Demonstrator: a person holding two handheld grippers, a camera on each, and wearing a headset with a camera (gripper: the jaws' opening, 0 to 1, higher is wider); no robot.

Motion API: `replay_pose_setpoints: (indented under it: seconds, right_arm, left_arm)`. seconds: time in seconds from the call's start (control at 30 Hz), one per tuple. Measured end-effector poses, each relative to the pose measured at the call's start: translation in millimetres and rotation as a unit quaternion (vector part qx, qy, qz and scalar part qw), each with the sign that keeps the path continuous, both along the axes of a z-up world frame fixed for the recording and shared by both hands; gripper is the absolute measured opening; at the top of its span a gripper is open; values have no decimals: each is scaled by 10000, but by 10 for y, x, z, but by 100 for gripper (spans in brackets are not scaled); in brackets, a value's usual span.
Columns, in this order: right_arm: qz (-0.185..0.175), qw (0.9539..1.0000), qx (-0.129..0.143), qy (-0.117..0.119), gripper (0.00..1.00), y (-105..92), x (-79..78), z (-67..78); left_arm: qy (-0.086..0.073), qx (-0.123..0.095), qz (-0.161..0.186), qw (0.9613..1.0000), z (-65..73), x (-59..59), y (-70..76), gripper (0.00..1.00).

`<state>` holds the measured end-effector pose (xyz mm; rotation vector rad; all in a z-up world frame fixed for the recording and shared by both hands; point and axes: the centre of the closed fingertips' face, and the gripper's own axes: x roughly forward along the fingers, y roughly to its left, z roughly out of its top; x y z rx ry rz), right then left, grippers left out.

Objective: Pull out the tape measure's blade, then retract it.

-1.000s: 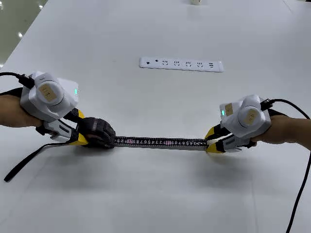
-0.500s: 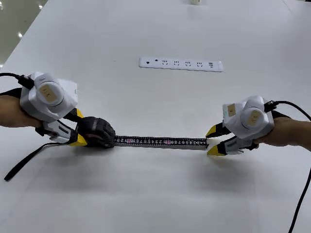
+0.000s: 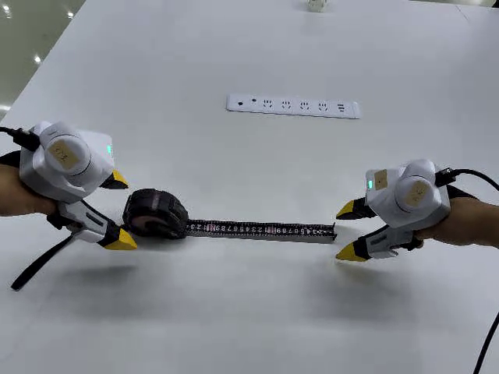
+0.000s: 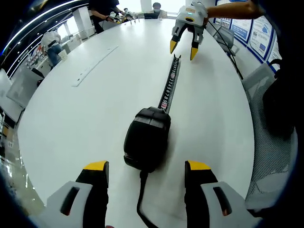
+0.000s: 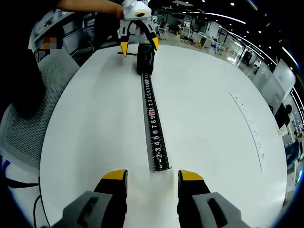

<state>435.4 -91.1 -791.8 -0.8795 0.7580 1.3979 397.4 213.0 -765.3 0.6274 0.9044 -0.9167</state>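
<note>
**Table** [image 3: 234, 312]: white, broad; everything below is borne on it.

**Case** [image 3: 156, 214]: black, round-bodied, laid on the table at the left of the head view. It is seen just ahead of the left gripper's yellow tips and in line with the gap between them. In the left gripper view a clear strip of table is seen on either side of it, and no contact with either jaw is seen.

**Blade** [image 3: 261, 230]: dark, with pale numerals. It is drawn out of the case and laid flat along the table toward the right gripper. In the right gripper view the numerals are read rising from the free end.

**Blade end** [image 5: 159, 167]: a small hook, found just ahead of the right gripper's tips and centred on their gap, with bare table between hook and tips.

**Left gripper** [image 3: 120, 211]: white body, yellow tips. The jaws are spread wider than the case and nothing is held.

**Right gripper** [image 3: 345, 231]: same build. The jaws are parted, to either side of the blade's line, and nothing is gripped.

**Strap** [image 3: 39, 261]: black, trailed from the case's rear under the left gripper and off toward the table's near left.

**Power strip** [image 3: 292, 105]: white, long, laid well apart from the tape on the far side.

**Cable** [image 3: 487, 335]: black, run from the right gripper down the right edge of the head view.
</note>
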Motion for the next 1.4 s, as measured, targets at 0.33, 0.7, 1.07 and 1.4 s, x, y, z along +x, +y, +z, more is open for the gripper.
replay_pose_setpoints:
  seconds: [0.33,0.7,1.07,1.4]
  right_arm:
    - [-328,9994,70,10,50,-42,-66,84]
    - [-529,9985,156,67,61,-85,-200,74]
    - [-929,9948,418,92,74,-25,-310,187]
    - [-1366,9882,670,182,83,10,-411,206]
  left_arm:
    - [33,-259,249,9993,69,-138,-20,72]
    - [-26,-423,482,9979,123,-292,-42,81]
    - [-165,-633,744,9951,184,-420,-85,86]
    - [-236,-895,1069,9900,192,-492,-162,92]
